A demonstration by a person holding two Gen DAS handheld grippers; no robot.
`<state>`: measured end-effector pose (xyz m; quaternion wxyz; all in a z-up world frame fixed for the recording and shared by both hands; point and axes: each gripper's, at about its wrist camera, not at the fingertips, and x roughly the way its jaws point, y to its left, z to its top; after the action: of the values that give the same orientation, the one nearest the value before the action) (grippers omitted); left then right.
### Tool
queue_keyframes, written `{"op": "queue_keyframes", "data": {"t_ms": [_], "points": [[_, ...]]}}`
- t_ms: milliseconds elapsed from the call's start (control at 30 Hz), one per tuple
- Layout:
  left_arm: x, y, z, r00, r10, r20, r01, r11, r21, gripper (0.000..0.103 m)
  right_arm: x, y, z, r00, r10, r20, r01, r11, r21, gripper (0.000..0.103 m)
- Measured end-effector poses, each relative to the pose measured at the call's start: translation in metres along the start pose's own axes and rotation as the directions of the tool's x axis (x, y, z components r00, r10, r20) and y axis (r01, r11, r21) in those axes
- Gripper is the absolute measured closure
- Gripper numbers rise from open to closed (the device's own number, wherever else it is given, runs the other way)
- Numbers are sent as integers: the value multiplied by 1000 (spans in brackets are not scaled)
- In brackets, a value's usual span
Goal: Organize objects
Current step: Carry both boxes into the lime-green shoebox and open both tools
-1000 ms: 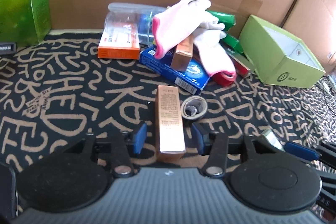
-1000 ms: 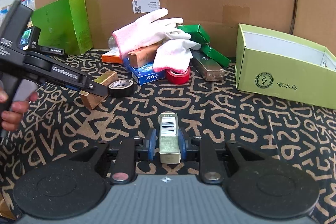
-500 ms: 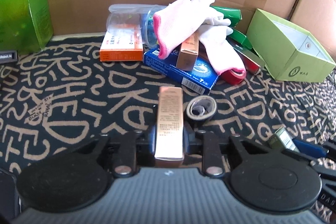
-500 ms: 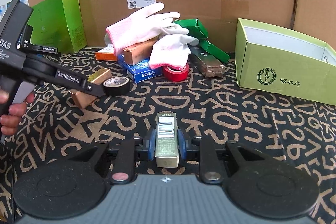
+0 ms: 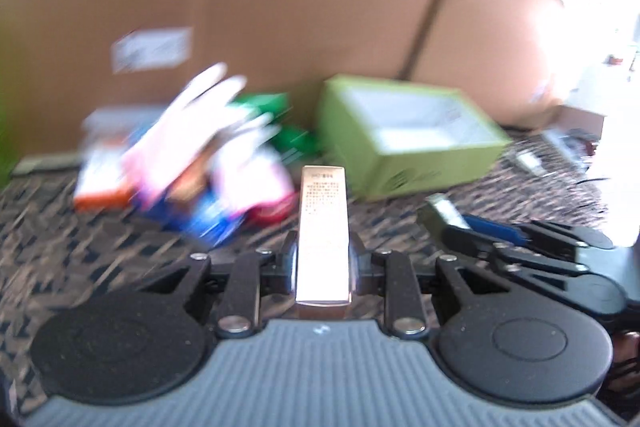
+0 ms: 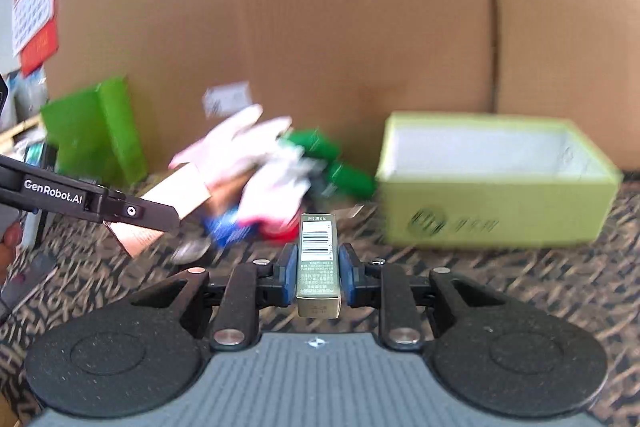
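At the bottom centre of the left wrist view, our left gripper is clamped on a long, glossy rose-gold carton — its long axis runs straight up the frame, the far end pointing at the open lime-green cardboard box at centre right. Our right gripper squeezes a slim olive-gold carton with a barcode label between blue pads, long axis likewise straight ahead, far end aimed between the blurred pile and the box, which sits at the right of that frame.

Both cartons are smooth, shiny rectangular sticks; the box is matte card with a white inside. Under everything lies a dark mat with tan lettering, and brown corrugated cardboard walls close off the back.

Only the right wrist view shows the rose-gold carton from the side at centre left — tilted, far end higher, clear of the mat — plus an upright bright green box and a calendar at upper left. Only the left wrist view shows the right gripper's blue-tipped fingers from the side, at centre right. Pink-and-white fabric gloves top the smeared pile.
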<state>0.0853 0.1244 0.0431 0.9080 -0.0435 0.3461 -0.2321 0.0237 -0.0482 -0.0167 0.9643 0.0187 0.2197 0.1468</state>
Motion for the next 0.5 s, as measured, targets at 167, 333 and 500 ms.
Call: {"op": "queue_keyframes", "data": {"t_ms": [167,333,500], "points": [[40,-52,56,996,-74,39,72,996,60,80,-1,-36,40,992,-109,67,112,993,-39,77],[109,-79,100,998,-54,23,53,997,57,80,39,-80,69,978,-206,39,207,978,-31,77],[188,-80,121,999,-6,-50,8,999,41,80,97,-118,80,971,-236,-28,235,972,-27,77]]}}
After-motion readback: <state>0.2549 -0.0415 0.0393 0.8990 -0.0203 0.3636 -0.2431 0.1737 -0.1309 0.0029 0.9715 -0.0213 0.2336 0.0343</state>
